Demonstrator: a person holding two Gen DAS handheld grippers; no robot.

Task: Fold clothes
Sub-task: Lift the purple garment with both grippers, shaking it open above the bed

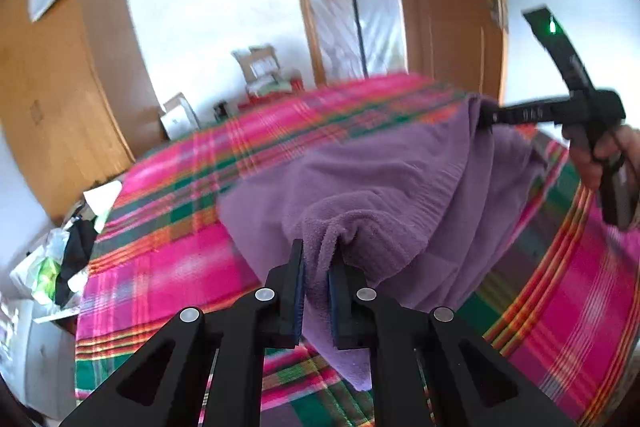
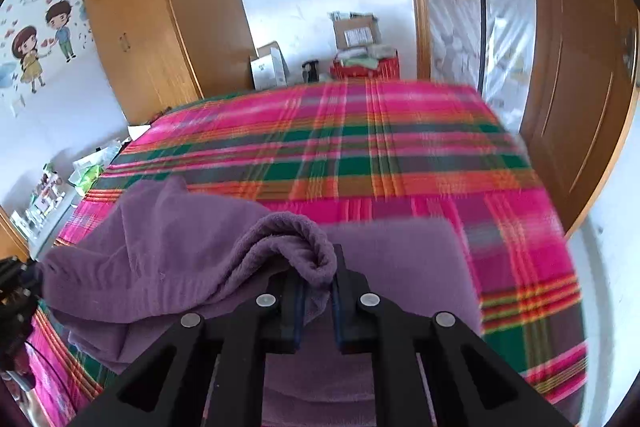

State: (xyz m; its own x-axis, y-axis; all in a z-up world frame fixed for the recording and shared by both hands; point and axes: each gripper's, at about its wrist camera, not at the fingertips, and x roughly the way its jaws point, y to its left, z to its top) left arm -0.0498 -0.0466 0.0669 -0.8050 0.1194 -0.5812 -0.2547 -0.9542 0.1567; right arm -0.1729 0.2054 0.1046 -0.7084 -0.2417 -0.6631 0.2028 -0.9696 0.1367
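Closest in, the left gripper (image 1: 318, 263) is clenched on a bunched edge of the soft purple terry-cloth garment (image 1: 400, 187), the fabric pinched between its two black pads and hanging a little below them. From there the cloth runs away and to the right as a raised, sagging span, its long axis lying straight from one gripper to the other. At the far end of that span, the right gripper (image 1: 486, 117) is clamped on the opposite edge, held by a hand (image 1: 596, 155). Its own camera shows the same grip up close: a rolled fold of cloth caught between the pads of that gripper (image 2: 318, 277).

The slack middle of the garment droops onto the bed with its pink, green and orange plaid cover (image 1: 192, 195), which spreads out beyond both grippers.

My judgement: both hands are equally placed, so the fold turns on carrying the held edge forward, across that long axis, over the cloth lying on the bed.
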